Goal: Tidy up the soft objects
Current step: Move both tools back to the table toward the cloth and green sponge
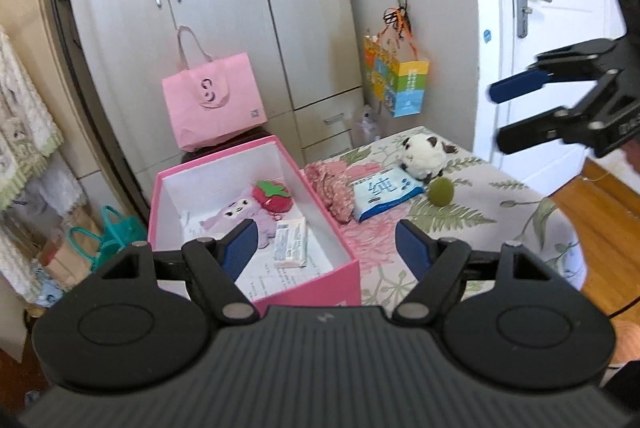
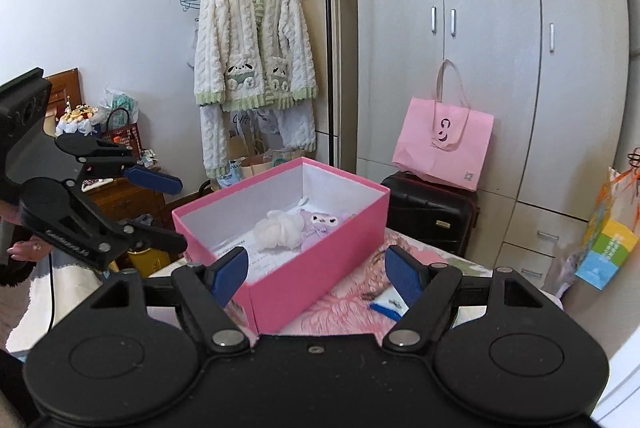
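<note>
I hold both grippers with jaws spread and nothing between them: left gripper (image 1: 326, 244), right gripper (image 2: 316, 272). The pink box (image 1: 320, 282) sits lower centre on the floral bed (image 1: 460, 212), holding a purple plush (image 1: 240, 214) and strawberry plush (image 1: 274, 198). A white plush (image 1: 424, 152) lies centre right on the bed

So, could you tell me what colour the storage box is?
Pink outside, white inside; the box shows best from the right wrist.
</note>
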A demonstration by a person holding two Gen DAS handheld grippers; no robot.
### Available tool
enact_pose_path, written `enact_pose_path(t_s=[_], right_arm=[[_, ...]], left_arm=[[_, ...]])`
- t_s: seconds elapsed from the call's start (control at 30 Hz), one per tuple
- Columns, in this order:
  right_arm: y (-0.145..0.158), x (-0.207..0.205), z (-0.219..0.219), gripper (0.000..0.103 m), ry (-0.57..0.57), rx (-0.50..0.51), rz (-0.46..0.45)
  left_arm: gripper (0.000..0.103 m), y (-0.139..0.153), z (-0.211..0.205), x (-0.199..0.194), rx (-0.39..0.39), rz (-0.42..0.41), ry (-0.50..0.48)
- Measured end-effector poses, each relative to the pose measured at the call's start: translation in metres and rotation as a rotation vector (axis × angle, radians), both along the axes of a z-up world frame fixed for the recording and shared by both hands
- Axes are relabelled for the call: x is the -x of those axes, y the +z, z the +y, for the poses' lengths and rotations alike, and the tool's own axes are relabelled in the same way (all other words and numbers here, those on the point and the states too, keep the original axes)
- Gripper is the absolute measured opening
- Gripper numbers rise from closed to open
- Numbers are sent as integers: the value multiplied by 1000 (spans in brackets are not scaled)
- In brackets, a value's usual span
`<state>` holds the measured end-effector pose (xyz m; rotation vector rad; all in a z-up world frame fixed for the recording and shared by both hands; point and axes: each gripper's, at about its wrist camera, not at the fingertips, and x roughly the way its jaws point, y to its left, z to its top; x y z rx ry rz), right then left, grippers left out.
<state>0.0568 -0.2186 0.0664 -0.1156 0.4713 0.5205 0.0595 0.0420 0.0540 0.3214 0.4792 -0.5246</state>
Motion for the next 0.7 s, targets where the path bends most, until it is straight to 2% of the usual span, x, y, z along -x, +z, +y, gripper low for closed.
enact_pose_path(t_s=[0.1,0.33,0.57,0.7], right_arm=[[-6,16,-6,80,-5,11,-7],[-29,41,-18,80,-18,18,5],[-57,40,-31,80,-100,45,13],[-73,33,-42,80,-129,40,-11]], left_arm=[[75,-8,-1,6,-20,-3,16],[75,-30,-11,15,-25,72,3],[75,-40,-39,12,-48,101,-35],[75,-42,-55,4,-47,90,-32]])
